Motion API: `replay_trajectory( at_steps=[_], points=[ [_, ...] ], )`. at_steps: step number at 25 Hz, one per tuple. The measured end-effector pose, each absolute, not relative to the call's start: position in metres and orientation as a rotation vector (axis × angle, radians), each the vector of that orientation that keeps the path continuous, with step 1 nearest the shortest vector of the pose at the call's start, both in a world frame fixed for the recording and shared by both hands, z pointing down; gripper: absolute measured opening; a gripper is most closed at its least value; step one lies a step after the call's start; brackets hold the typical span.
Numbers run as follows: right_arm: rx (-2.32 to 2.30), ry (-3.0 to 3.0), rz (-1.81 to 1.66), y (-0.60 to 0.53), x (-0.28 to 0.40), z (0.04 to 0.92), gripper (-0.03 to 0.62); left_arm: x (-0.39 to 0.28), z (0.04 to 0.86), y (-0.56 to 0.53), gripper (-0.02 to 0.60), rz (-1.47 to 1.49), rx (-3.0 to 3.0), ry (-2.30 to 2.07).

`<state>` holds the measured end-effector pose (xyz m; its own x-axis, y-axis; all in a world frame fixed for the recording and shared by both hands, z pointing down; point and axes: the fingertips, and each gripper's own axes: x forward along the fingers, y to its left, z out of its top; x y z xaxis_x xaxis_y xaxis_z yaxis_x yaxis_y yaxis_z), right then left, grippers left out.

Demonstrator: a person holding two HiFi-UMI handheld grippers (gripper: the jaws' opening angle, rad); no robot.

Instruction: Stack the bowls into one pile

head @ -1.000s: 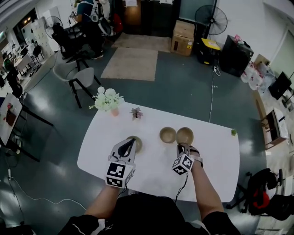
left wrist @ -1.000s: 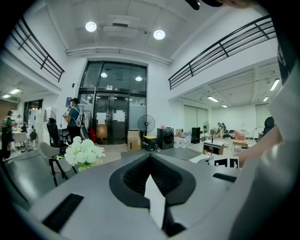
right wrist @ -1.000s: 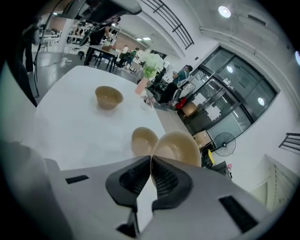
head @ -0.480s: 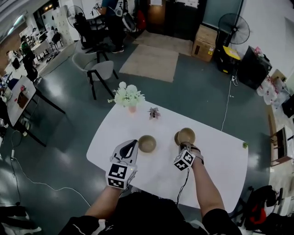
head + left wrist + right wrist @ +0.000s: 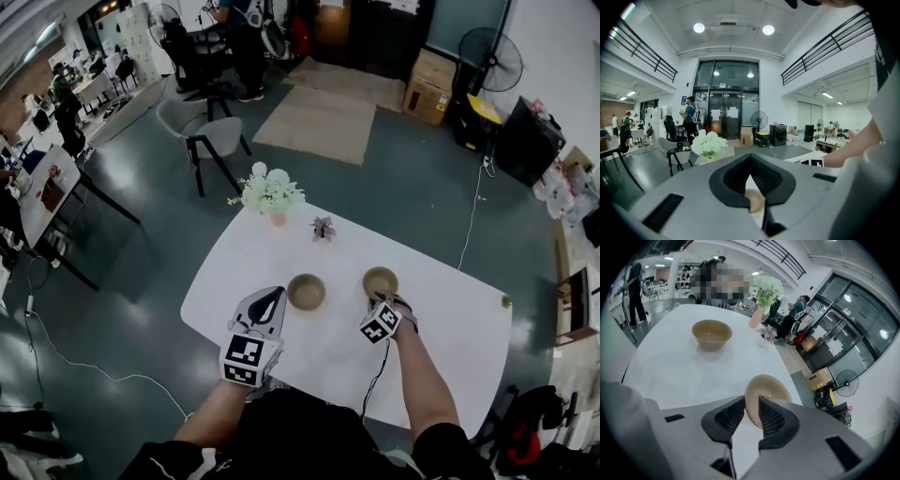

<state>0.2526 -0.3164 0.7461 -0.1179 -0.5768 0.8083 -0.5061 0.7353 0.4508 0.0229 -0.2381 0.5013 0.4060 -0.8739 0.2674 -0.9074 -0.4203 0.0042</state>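
On the white table point(image 5: 441, 328) a tan bowl point(image 5: 307, 292) stands alone, also seen in the right gripper view as the far bowl point(image 5: 711, 333). To its right is the tan pile point(image 5: 380, 281), one bowl set into another so they read as one. My right gripper point(image 5: 378, 302) points down at the pile's near rim point(image 5: 771, 385). Its jaws have just been opening; the rim runs between them with a gap, and the right gripper point(image 5: 751, 401) no longer presses it. My left gripper point(image 5: 277, 292) hangs just left of the lone bowl, tips together point(image 5: 750, 157), holding nothing.
A vase of white flowers point(image 5: 269, 192) and a small plant point(image 5: 323, 228) stand at the table's far edge. A chair point(image 5: 202, 141) is on the floor beyond. The same flowers point(image 5: 764, 291) show past the lone bowl in the right gripper view.
The right gripper carried its bowl left onto the middle bowl and lowered it; two separate bowls are now one pile. Its jaws spread. The left gripper drew back off the left bowl.
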Motion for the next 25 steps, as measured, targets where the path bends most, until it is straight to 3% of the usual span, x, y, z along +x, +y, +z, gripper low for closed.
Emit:
replay_trajectory(
  at_steps=[2,8,10,15,20,25],
  points=[
    [0.88,-1.799,-0.031,-0.318,0.253,0.742,0.15,0.025,0.502,-0.239,0.011,0.339,2.509,-1.595],
    [1.201,-2.031,0.095,-0.321,0.253,0.676,0.156,0.041,0.495,-0.242,0.011,0.327,2.543,-1.557],
    [1.399,-2.115,0.125,-0.321,0.261,0.637,0.142,0.052,0.492,-0.244,0.011,0.316,2.57,-1.529],
    [1.884,-2.183,0.066,-0.297,0.297,0.532,0.017,0.088,0.478,-0.247,0.011,0.287,2.661,-1.435],
    [2.162,-2.161,-0.061,-0.256,0.327,0.452,0.017,0.123,0.456,-0.245,0.011,0.258,2.762,-1.33],
    [2.292,-2.151,-0.025,-0.228,0.353,0.433,0.015,0.151,0.444,-0.247,0.011,0.235,2.837,-1.244]
  ],
)
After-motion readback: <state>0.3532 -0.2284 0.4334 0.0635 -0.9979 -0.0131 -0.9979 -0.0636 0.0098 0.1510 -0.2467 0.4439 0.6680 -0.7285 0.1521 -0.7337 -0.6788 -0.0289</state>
